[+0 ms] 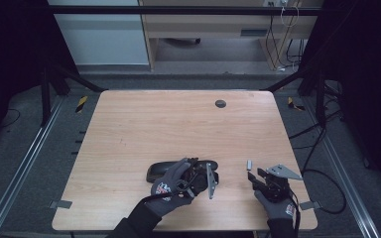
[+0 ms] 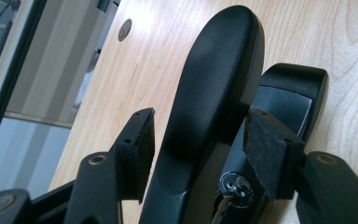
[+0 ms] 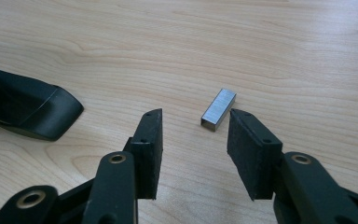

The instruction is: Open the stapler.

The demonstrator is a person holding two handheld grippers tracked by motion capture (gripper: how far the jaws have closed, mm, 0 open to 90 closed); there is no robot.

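Tabletop (image 1: 129, 129) of pale wood carries everything here, largest of it the black stapler (image 1: 178, 169), whose long top arm (image 2: 214, 93) runs up between the left gripper (image 2: 200, 144) fingers; both pads stand off it, the nearer one (image 2: 137, 149) with a visible gap and the other (image 2: 268, 154) out over the stapler's base, so the jaws are spread and not yet gripping. Beside it, the right gripper (image 3: 193, 149) also stands released, its fingers resting low over the wood. Smallest is the strip of staples (image 3: 218, 109), lying flat just ahead of the right-hand fingertip (image 3: 249, 149), almost touching it and off to one side of the gap instead of centred. Risk, as I judge it: closing the right jaws from this offset would let one pad nudge the strip sideways or tip it, even break it apart. On the left, a squeeze on the rounded, smooth arm could slip, or press the stapler shut.
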